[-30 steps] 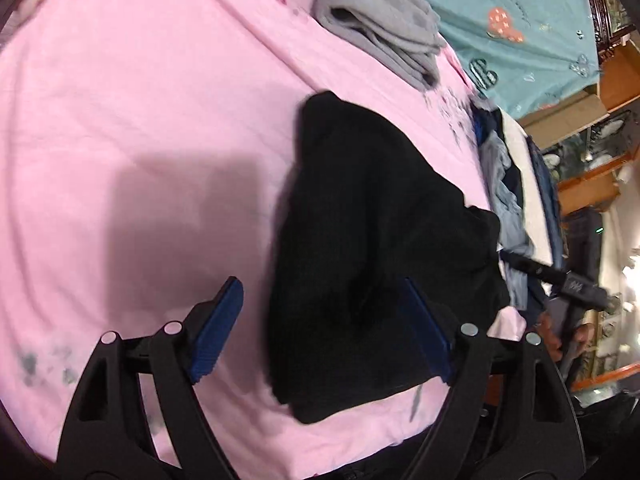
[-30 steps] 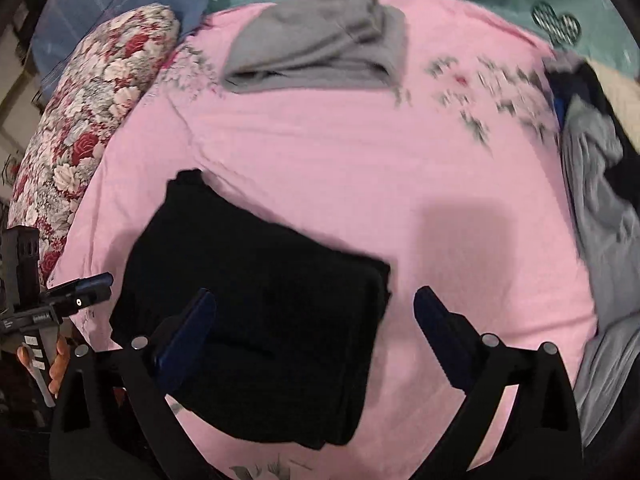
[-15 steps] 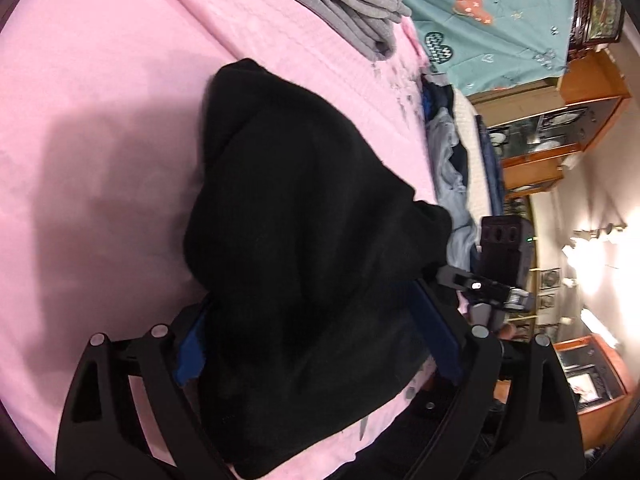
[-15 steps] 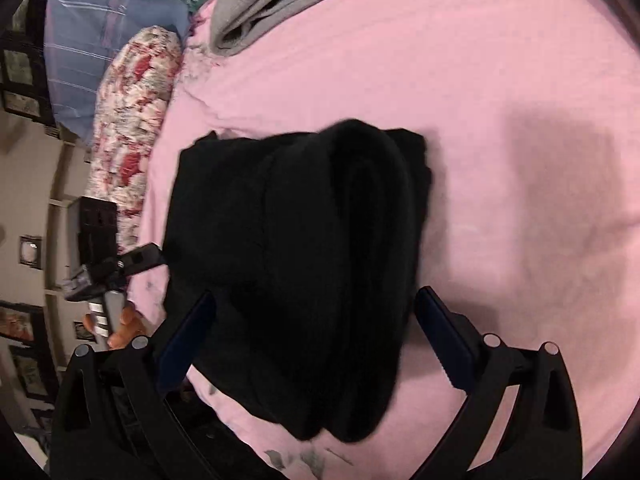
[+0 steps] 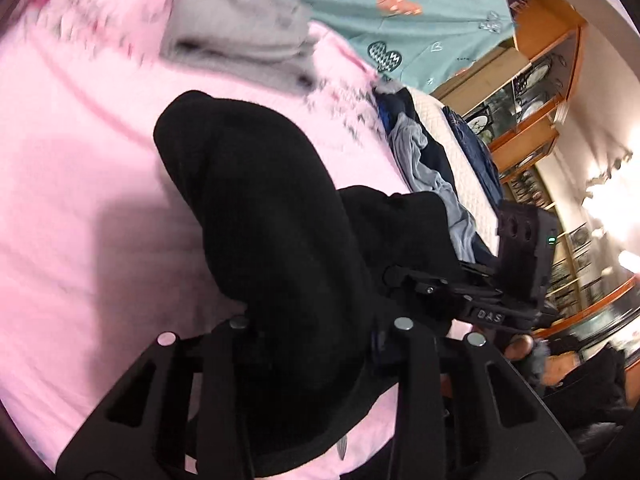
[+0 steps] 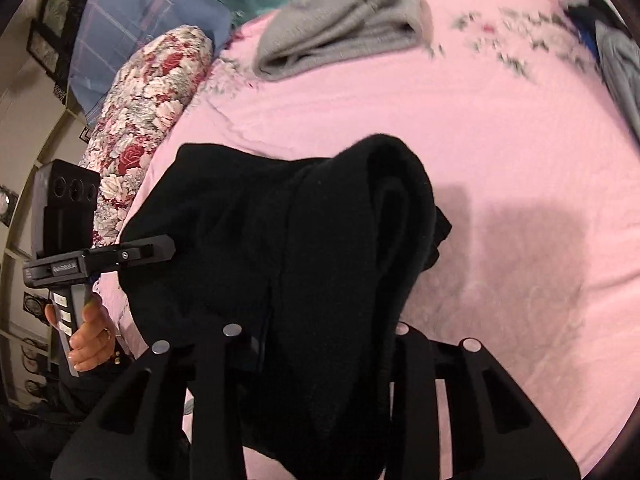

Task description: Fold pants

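Note:
The folded black pants hang bunched between both grippers, raised off the pink bed. My left gripper is shut on the pants' near edge; its pads are buried in the cloth. My right gripper is shut on the other near edge of the black pants, pads also hidden. The right gripper also shows in the left wrist view, at the pants' right side. The left gripper also shows in the right wrist view, at their left side.
A folded grey garment lies at the far side of the pink bed. A floral pillow sits at the left. A pile of blue and grey clothes lies on the right. Wooden cabinets stand beyond the bed.
Both grippers went from open around the flat folded pants to shut on their near edge. The pants have been lifted and bunched up off the bed.

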`<action>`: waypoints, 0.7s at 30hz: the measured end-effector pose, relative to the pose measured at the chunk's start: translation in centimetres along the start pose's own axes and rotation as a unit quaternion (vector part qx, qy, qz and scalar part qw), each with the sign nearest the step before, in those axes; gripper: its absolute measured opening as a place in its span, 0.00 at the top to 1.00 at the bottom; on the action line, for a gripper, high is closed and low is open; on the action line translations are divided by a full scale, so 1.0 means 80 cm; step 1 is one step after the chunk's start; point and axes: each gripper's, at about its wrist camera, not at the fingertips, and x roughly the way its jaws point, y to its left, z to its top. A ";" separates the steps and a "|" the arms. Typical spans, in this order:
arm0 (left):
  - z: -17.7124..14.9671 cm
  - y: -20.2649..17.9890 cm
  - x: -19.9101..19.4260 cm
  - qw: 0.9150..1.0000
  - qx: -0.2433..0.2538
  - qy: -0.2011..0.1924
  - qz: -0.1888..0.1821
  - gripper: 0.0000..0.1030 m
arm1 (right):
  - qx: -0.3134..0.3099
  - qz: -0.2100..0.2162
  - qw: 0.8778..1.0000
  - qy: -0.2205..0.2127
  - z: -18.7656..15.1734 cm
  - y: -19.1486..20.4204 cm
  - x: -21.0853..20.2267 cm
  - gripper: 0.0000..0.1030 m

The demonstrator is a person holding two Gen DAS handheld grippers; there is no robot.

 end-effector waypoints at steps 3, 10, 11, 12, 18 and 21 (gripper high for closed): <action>0.032 -0.014 -0.016 1.000 0.005 -0.023 0.001 0.69 | -0.034 -0.013 0.999 -0.025 0.015 0.020 -0.013 0.67; 0.222 -0.016 -0.042 0.996 0.008 -0.078 0.030 0.69 | -0.062 -0.015 0.994 -0.085 0.153 0.027 -0.056 0.68; 0.254 -0.011 -0.039 0.996 0.005 -0.087 0.036 0.69 | -0.062 -0.015 0.994 -0.085 0.153 0.027 -0.056 0.68; 0.293 -0.003 -0.035 0.994 0.002 -0.097 0.044 0.69 | -0.057 -0.015 0.994 -0.096 0.190 0.022 -0.055 0.68; 0.423 0.084 0.031 0.991 -0.045 -0.102 0.068 0.69 | -0.042 -0.035 0.991 -0.121 0.372 -0.004 -0.012 0.68; 0.433 0.145 0.087 0.992 -0.081 -0.058 0.077 0.64 | -0.034 -0.041 0.992 -0.114 0.429 -0.035 0.029 0.67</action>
